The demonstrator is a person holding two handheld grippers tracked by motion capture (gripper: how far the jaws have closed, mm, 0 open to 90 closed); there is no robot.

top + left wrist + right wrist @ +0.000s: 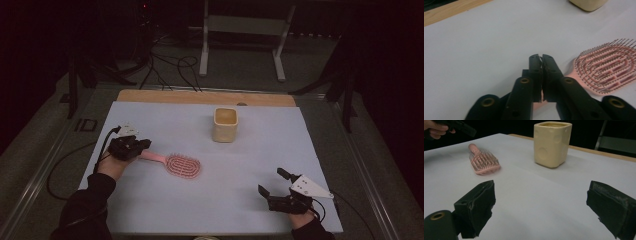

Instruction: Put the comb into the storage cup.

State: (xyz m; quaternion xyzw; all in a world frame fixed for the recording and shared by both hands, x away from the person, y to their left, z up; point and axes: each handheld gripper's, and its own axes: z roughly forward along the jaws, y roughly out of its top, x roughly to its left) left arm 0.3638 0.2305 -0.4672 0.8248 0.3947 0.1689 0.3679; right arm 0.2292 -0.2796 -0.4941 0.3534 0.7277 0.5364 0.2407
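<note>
High view: pink hairbrush [178, 164] lies on white table [250, 160], left of middle, bristles up, handle pointing at left gripper [142, 146]. Left jaws clenched on handle end. Left hand [112, 165] low, forearm slanting in from bottom edge. Right gripper [270, 187] well apart, jaws spread, nothing between.

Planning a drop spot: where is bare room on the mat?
Free: the grey mat between the pink plastic hairbrush and the right gripper, and right of the cream square ceramic cup. Crowded: the left side, where the left gripper clamps the brush handle.
</note>
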